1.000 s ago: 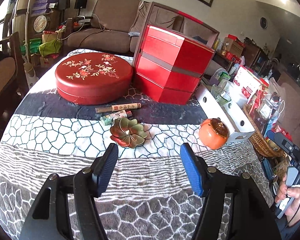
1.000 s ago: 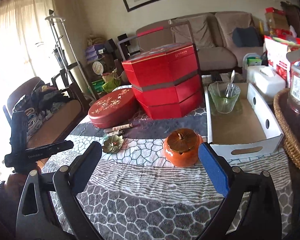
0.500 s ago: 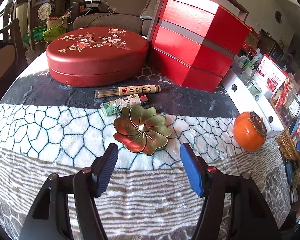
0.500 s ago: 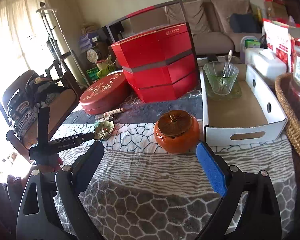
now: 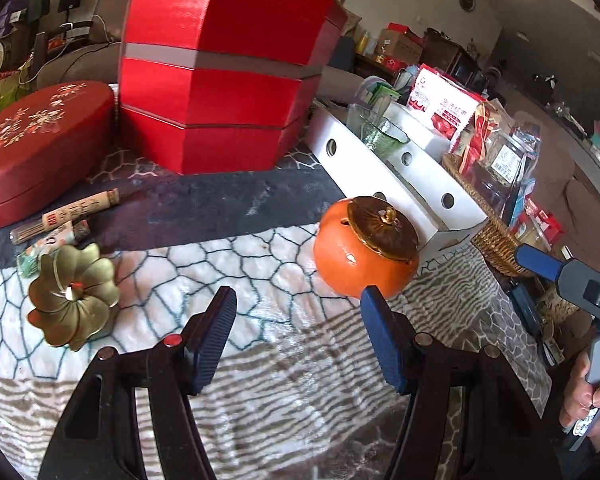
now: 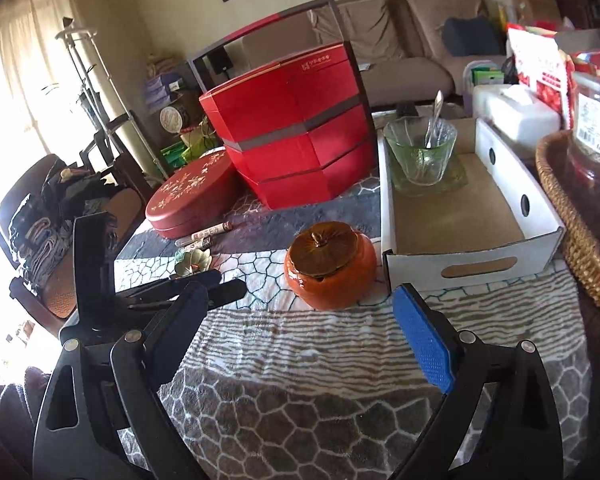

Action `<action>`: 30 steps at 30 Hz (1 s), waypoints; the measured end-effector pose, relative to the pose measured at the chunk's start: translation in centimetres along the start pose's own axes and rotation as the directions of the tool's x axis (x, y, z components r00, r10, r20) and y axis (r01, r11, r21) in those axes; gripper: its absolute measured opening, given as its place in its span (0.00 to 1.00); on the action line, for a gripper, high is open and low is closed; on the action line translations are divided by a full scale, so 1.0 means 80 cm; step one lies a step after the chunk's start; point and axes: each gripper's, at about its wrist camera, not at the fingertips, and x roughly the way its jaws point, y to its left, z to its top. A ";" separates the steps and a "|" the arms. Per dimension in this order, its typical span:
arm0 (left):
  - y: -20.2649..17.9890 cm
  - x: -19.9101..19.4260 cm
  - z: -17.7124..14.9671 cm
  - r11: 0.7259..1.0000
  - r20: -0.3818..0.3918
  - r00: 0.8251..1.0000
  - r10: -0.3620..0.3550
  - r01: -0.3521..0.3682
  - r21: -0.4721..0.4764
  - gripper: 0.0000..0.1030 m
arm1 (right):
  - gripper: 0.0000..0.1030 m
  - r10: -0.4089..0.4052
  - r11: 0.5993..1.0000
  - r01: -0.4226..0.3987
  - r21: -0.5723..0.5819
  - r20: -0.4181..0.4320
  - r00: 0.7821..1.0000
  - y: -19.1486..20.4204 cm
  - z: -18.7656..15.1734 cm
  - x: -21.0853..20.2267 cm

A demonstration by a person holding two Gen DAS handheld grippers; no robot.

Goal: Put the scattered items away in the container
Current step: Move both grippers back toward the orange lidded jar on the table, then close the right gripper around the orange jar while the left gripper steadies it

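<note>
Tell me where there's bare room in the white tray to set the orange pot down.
The white tray is bare from its near handle wall back to the green glass bowl at the far end. Outside it is crowded: the orange pot sits beside its near left corner, the wicker basket along its right wall.

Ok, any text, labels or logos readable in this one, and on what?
None is legible.
Incense tube: printed characters, blurred.
Red tiered box: gold logo with characters, too small.
Red snack bag: print blurred.
Jar: white label, unreadable.
Small packet: print unreadable.
</note>
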 end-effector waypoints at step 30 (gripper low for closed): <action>-0.049 0.091 0.015 0.997 -0.046 0.998 -0.036 0.039 0.071 0.88 | 0.91 0.043 0.998 -0.043 0.043 -0.002 0.999 -0.029 0.002 -0.023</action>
